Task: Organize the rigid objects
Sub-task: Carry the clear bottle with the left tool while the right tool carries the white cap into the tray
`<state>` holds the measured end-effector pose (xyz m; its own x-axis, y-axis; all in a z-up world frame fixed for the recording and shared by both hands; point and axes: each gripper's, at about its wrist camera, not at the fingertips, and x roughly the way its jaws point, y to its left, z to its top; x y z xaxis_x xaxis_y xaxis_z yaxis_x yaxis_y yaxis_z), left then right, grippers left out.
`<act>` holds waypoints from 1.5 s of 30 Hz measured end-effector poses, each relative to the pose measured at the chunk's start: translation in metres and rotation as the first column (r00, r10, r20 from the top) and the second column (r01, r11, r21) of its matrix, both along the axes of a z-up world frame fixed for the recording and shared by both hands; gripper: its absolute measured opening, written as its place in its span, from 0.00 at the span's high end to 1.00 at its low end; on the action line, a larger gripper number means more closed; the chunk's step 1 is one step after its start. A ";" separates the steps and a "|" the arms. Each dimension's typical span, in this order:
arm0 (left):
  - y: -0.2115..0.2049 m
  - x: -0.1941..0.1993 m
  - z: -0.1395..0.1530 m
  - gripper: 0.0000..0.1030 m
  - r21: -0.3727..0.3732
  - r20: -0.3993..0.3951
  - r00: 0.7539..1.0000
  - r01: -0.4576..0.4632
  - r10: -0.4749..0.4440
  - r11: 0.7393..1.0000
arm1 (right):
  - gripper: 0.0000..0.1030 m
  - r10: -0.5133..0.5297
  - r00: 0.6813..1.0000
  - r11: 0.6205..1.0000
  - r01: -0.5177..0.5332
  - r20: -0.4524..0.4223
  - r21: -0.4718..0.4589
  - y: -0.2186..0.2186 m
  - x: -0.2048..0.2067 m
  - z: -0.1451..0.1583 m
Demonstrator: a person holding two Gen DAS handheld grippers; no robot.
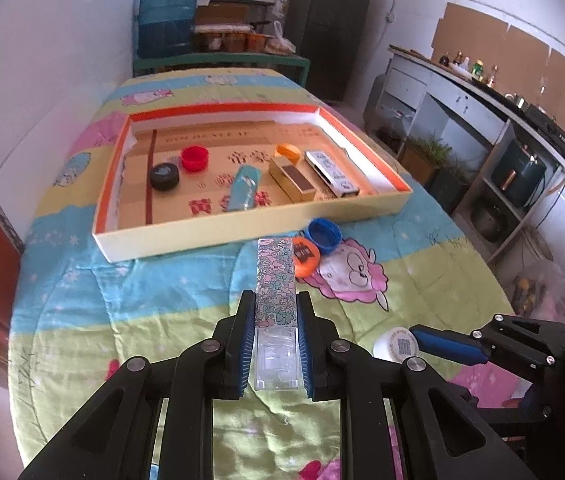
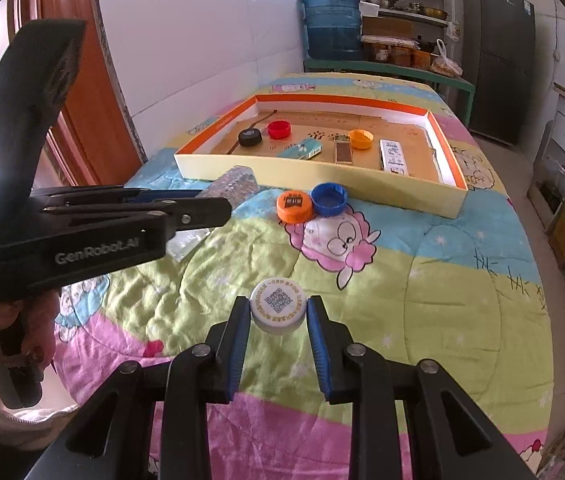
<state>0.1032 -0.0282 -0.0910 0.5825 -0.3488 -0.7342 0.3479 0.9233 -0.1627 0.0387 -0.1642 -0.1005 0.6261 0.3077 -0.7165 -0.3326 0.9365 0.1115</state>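
My left gripper (image 1: 276,298) is shut on a long clear box with a floral print (image 1: 275,280), held above the quilt and pointing toward the tray. From the right wrist view, that left gripper (image 2: 202,204) comes in from the left with the floral box (image 2: 236,184) sticking out of it. My right gripper (image 2: 278,306) is shut on a white cap with a QR code (image 2: 278,304), low over the quilt. The same white cap (image 1: 392,344) shows in the left wrist view beside the right gripper's blue pads (image 1: 448,346).
A shallow cardboard tray with an orange rim (image 1: 250,236) holds a black cap (image 1: 164,176), a red cap (image 1: 195,159), an orange cap (image 1: 288,151), a teal box (image 1: 243,187), a gold box (image 1: 292,180) and a white box (image 1: 332,173). In front of it lie a blue cap (image 1: 324,235) and an orange cap (image 1: 306,257).
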 end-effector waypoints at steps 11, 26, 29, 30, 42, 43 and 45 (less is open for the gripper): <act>0.017 0.011 0.027 0.80 -0.013 0.065 0.997 -0.035 0.036 0.999 | 0.71 -0.010 0.999 1.000 0.011 0.042 -0.007 -0.001 0.013 0.018; 0.021 0.030 0.064 0.80 -0.043 0.152 0.985 -0.077 0.083 0.996 | 0.71 -0.052 0.994 0.999 0.051 0.096 0.012 -0.014 0.036 0.045; 0.020 0.033 0.069 0.80 -0.044 0.163 0.983 -0.084 0.090 0.995 | 0.71 -0.058 0.992 0.998 0.057 0.108 0.019 -0.016 0.041 0.052; 0.020 0.035 0.070 0.80 -0.045 0.165 0.982 -0.086 0.093 0.995 | 0.71 -0.060 0.992 0.998 0.058 0.113 0.021 -0.017 0.043 0.054; 0.031 0.061 0.084 0.80 -0.056 0.190 0.973 -0.124 0.133 0.991 | 0.71 -0.072 0.982 0.997 0.066 0.175 0.040 -0.018 0.075 0.082; 0.033 0.066 0.085 0.80 -0.056 0.193 0.971 -0.130 0.139 0.990 | 0.71 -0.073 0.981 0.997 0.066 0.178 0.045 -0.019 0.079 0.084; 0.036 0.074 0.088 0.80 -0.056 0.200 0.969 -0.138 0.146 0.989 | 0.71 -0.076 0.980 0.996 0.067 0.187 0.053 -0.021 0.088 0.089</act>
<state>0.1767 0.0074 -0.0026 0.7634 -0.2793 -0.5824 0.2435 0.9596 -0.1409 0.1269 -0.1851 -0.0115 0.7699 0.2876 -0.5697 -0.2844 0.9538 0.0973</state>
